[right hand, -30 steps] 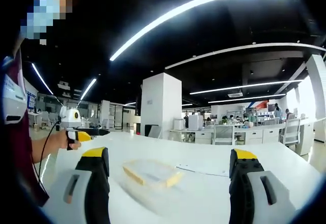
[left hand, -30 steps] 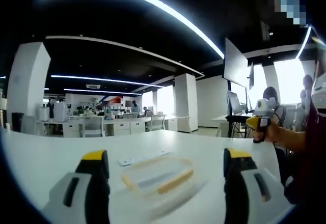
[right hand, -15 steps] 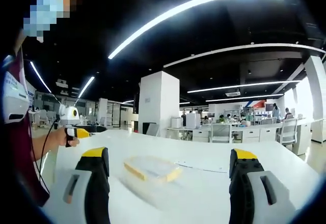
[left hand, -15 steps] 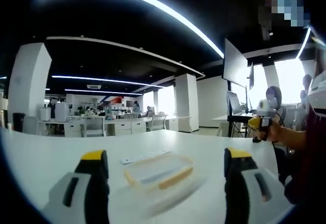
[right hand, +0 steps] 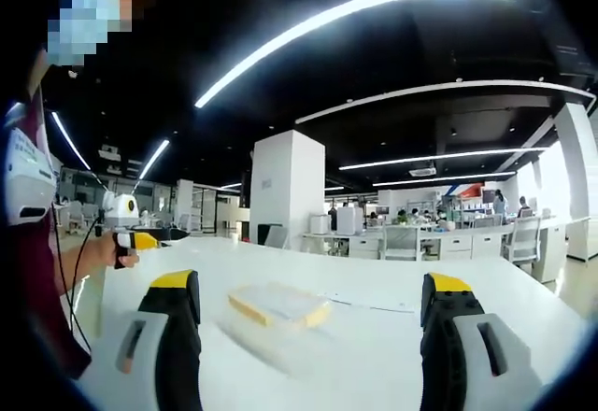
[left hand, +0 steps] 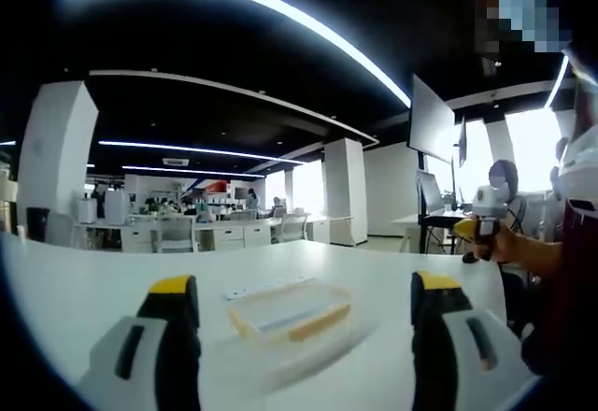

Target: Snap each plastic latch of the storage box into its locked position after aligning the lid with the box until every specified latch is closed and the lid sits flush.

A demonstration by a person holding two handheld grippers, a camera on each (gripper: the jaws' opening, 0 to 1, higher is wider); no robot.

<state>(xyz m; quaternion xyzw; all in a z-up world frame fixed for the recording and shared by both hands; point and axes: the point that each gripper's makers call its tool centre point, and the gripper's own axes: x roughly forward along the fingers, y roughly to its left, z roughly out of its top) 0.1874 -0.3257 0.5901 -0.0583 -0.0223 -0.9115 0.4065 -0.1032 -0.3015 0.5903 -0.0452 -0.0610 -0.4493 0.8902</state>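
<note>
Storage box [left hand: 288, 310]: clear plastic with yellow latches, lid on, resting on the white desk [left hand: 75, 290], well in from its edges; a white power strip [left hand: 266, 287] lies just behind it toward the far edge. Left gripper [left hand: 304, 346]: jaws spread wide, nothing between them, held above the near edge; box seen between the jaws. Right gripper [right hand: 308, 341]: likewise released and empty; box [right hand: 278, 304] ahead, nearer its left jaw; the other gripper [right hand: 131, 233] in a hand beyond the desk's left edge.
</note>
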